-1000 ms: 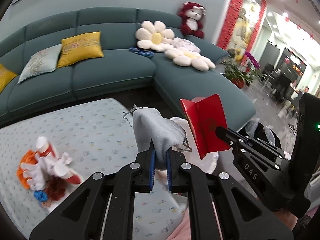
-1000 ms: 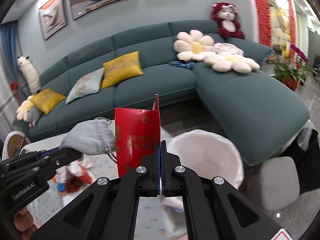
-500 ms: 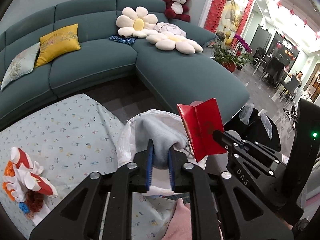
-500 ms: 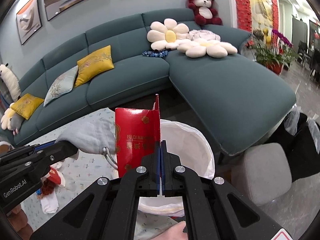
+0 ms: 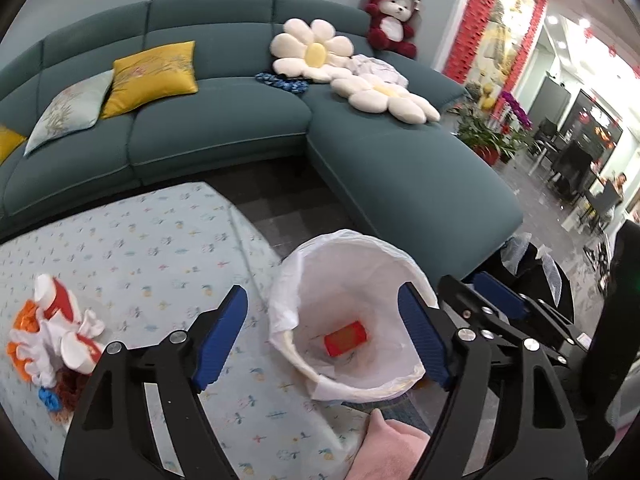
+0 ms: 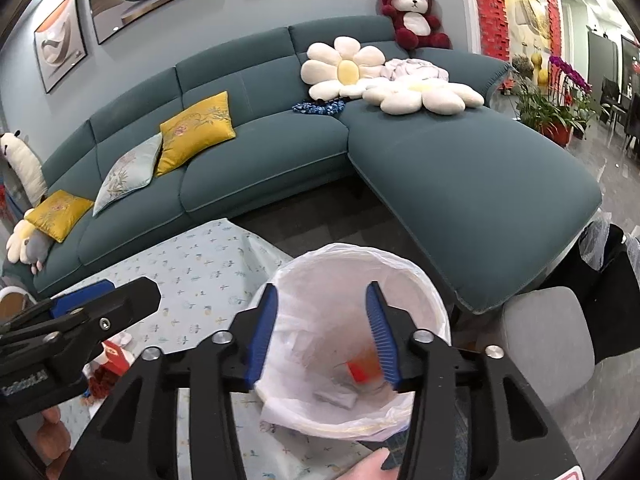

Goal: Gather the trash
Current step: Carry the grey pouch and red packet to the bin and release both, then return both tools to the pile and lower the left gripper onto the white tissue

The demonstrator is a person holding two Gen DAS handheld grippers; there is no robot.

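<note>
One teal L-shaped fabric sofa (image 5: 240, 128) is carrying two white daisy-shaped cushions (image 5: 312, 52) and one red-and-white teddy bear (image 5: 390, 20). One white-lined round trash bin (image 5: 348, 312) is standing beside the floral-clothed table (image 5: 160, 260). Two grippers are hovering over it: the left gripper (image 5: 320, 336) and the right gripper (image 6: 322, 332), both now spread wide and holding nothing. Half a second ago they were gripping a grey cloth and one red paper packet (image 5: 345, 337); the packet is now lying at the bin's bottom.

left tool (image 5: 324, 336) released pouch | right tool (image 6: 322, 336) released red packet (image 5: 345, 337) | both now in bin (image 5: 416, 276)
</note>
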